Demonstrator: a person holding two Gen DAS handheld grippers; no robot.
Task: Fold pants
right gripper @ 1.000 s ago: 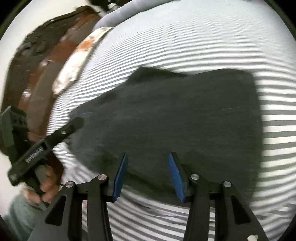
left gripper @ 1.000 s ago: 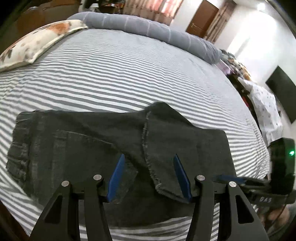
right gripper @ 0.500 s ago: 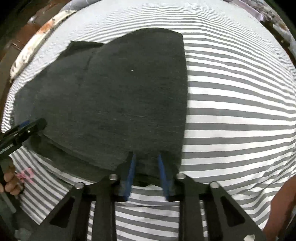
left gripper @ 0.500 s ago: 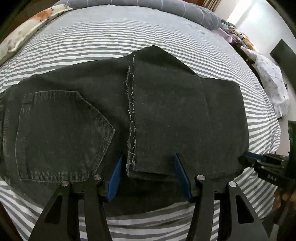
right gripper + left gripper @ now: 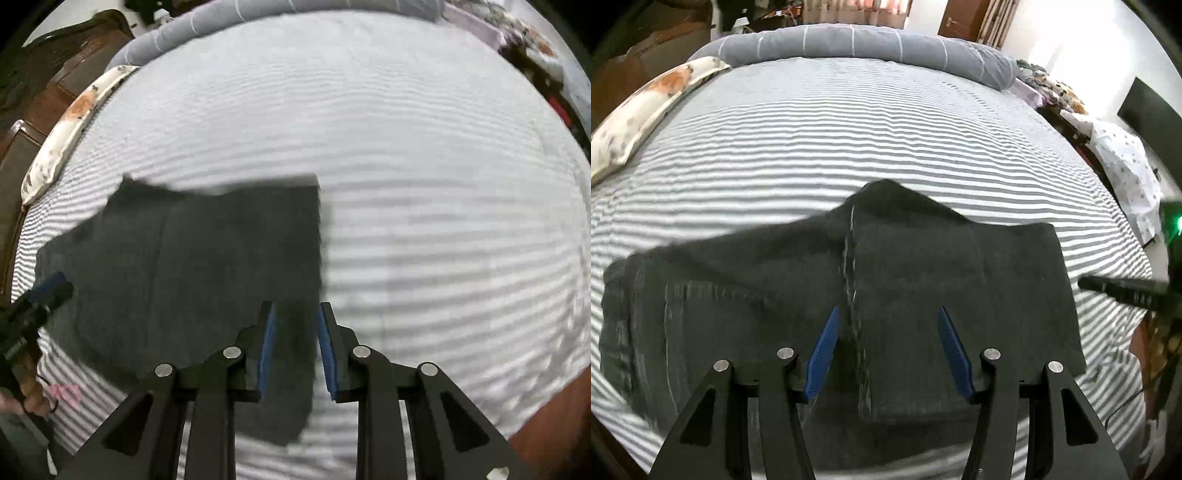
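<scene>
Dark folded pants (image 5: 960, 277) lie flat on the striped bed sheet (image 5: 886, 129), a frayed hem edge running down their middle. My left gripper (image 5: 888, 310) hovers open over their near edge, that hem between its blue pads (image 5: 823, 350), which do not touch it. My right gripper (image 5: 297, 304) is at the right near corner of the pants (image 5: 221, 258). Its jaws are narrow and opening, with dark cloth in the gap and no pad pressing on it. Each gripper shows at the side of the other's view: right gripper (image 5: 1108, 290), left gripper (image 5: 51, 290).
A floral pillow (image 5: 646, 99) lies at the bed's left edge and a rolled grey duvet (image 5: 868, 40) along the far end. Spotted cloth (image 5: 1126, 173) and clutter sit beyond the right side. A person's hand (image 5: 29, 398) holds the left tool; a forearm (image 5: 546, 435) shows at bottom right.
The right jaws narrowed over the pants' near right corner, then widened a little. Both views dipped close to the pants, then tilted up; the pants lie flat throughout.
</scene>
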